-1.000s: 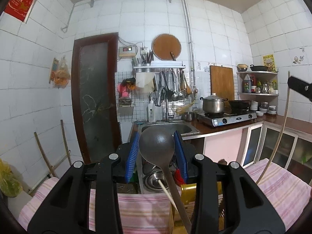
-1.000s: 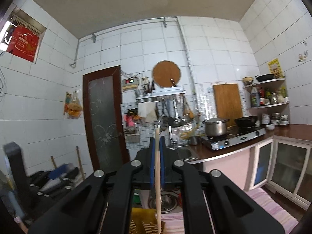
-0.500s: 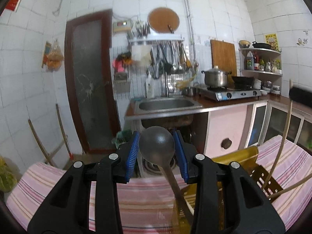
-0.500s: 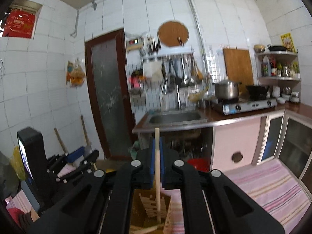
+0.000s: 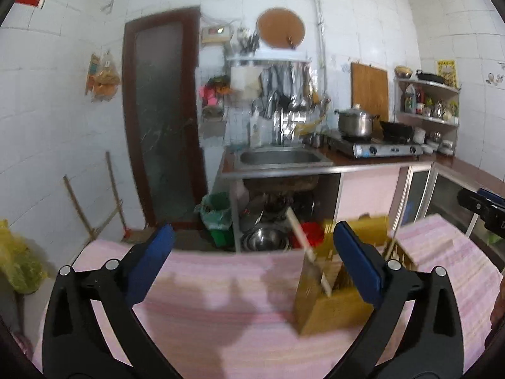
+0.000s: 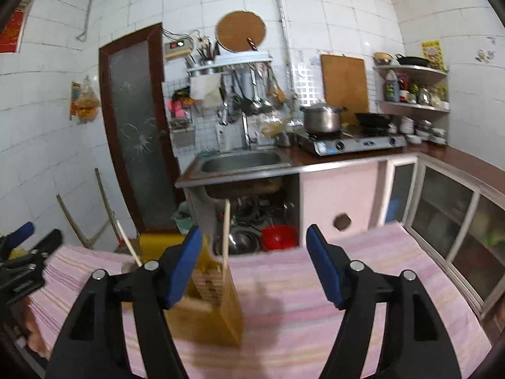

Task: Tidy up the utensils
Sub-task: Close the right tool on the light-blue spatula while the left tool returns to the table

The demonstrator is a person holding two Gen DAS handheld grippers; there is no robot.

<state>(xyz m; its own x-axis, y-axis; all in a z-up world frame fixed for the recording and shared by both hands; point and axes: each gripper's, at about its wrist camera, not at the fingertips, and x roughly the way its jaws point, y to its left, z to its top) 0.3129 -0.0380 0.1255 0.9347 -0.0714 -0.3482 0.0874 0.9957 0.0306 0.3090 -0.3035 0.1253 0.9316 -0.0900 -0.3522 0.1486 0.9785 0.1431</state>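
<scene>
A yellow wooden utensil holder (image 5: 334, 300) stands on the pink striped cloth (image 5: 221, 315); it also shows in the right wrist view (image 6: 214, 303). A pale wooden stick (image 5: 307, 249) leans out of it. In the right wrist view one stick (image 6: 226, 233) stands upright in it and another (image 6: 127, 241) leans left. My left gripper (image 5: 252, 265) is open and empty, the holder by its right finger. My right gripper (image 6: 254, 267) is open and empty, the holder by its left finger. The left gripper shows at the left edge of the right wrist view (image 6: 22, 259).
Beyond the table's far edge stand a sink counter (image 6: 243, 164), a gas stove with a pot (image 6: 322, 118), metal bowls and a red basin (image 6: 279, 237) under the sink, and glass cabinets (image 6: 457, 221) at the right. A dark door (image 5: 161, 120) is at the left.
Both grippers have opened. The left let go of the dark ladle and the right let go of the wooden stick, which now stands in the holder. Both views tilted down toward the table.
</scene>
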